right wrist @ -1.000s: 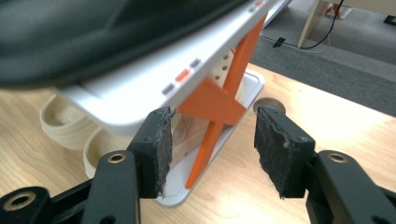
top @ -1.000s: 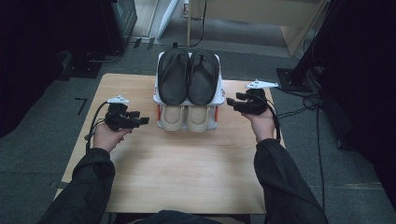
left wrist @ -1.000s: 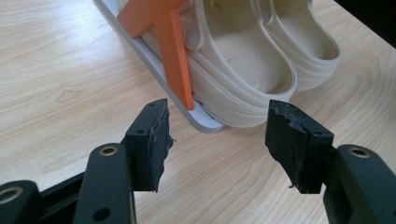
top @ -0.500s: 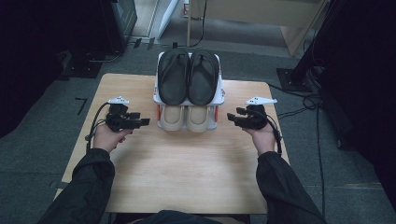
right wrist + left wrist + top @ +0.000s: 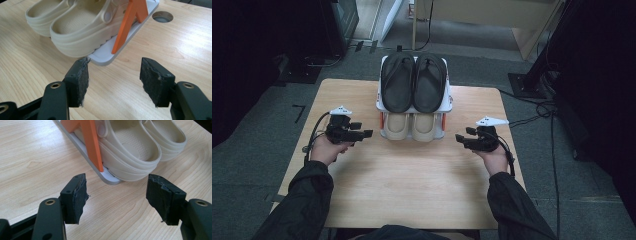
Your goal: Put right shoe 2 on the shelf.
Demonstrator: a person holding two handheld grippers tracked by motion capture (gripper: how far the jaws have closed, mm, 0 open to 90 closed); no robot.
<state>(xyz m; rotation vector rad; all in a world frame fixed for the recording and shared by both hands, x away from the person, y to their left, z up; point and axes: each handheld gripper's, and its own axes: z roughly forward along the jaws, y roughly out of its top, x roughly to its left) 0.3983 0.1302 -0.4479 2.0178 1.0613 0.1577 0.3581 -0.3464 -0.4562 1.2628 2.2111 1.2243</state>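
A two-tier shoe rack (image 5: 448, 104) with orange side supports stands at the table's far middle. A pair of black sandals (image 5: 414, 82) lies on its top shelf. Beige clogs (image 5: 413, 126) (image 5: 130, 152) (image 5: 77, 27) sit on the bottom shelf, toes toward the person. My left gripper (image 5: 364, 134) (image 5: 117, 200) hovers left of the rack, open, nothing between its jaws. My right gripper (image 5: 459, 137) (image 5: 113, 81) is low over the table right of the rack; its jaws have just been opening and hold nothing.
The wooden table (image 5: 412, 185) has bare room in front of the rack. A round cable hole (image 5: 162, 16) lies in the tabletop beyond the rack. Cables (image 5: 537, 107) trail off the right edge to the floor.
My right gripper has come down and back from beside the rack's top shelf toward the table, with its jaws wider. The left gripper has stayed in place.
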